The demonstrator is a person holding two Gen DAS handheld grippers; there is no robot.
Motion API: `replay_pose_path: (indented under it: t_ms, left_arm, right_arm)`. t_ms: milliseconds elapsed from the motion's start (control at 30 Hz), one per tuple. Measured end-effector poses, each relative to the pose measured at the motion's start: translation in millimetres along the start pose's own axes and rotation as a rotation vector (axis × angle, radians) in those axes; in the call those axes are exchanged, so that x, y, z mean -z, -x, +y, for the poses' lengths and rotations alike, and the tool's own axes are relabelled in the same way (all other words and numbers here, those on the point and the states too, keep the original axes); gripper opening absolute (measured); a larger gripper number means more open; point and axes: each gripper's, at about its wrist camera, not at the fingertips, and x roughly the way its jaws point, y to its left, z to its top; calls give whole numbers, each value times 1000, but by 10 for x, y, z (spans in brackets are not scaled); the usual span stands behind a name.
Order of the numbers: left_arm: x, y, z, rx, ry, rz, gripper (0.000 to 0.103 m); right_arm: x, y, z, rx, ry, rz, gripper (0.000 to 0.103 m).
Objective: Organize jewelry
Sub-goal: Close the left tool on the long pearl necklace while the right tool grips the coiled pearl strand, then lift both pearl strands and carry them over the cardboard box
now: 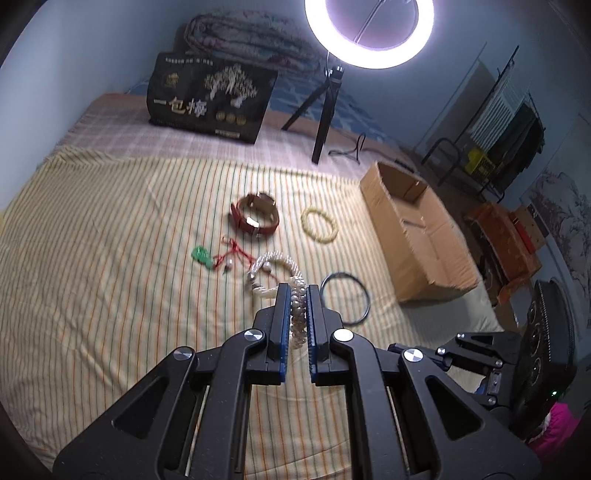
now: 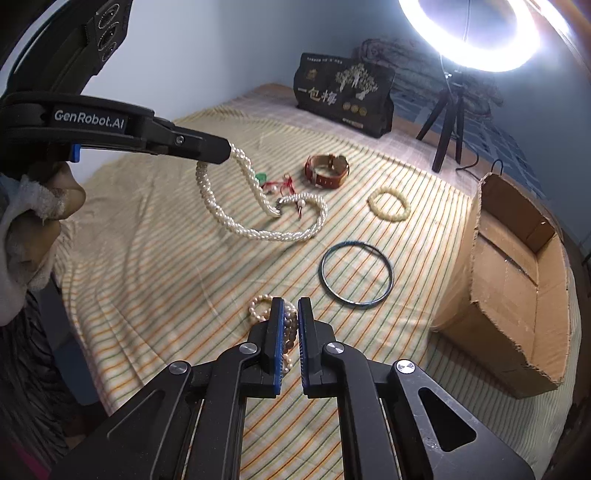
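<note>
A long white pearl necklace hangs from my left gripper, which is shut on one strand; its far end still trails on the striped sheet. My right gripper is shut on a small pink-and-brown pearl bracelet, held just above the sheet. A dark blue bangle lies just right of the right gripper. Farther back lie a cream bead bracelet, a brown leather watch and a green pendant on red cord. An open cardboard box stands at the right.
A ring light on a black tripod stands at the back of the bed, with a black printed bag and a folded quilt behind it. A person's hand holds the left gripper. Furniture crowds the room's right side.
</note>
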Motion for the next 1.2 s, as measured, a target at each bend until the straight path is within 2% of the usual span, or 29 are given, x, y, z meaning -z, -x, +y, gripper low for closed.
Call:
replay_pose_path:
  t_ms: [433, 933, 1200]
  left_arm:
    - [-233, 389, -173, 34, -18, -125, 6]
    - [-365, 697, -420, 78, -60, -185, 5]
    - [-452, 676, -601, 94, -86, -175, 5]
  right_arm:
    - [-161, 416, -113, -6, -52, -105, 5]
    - [-293, 845, -250, 39, -92, -189, 5]
    - [-294, 1084, -525, 95, -152, -232, 5]
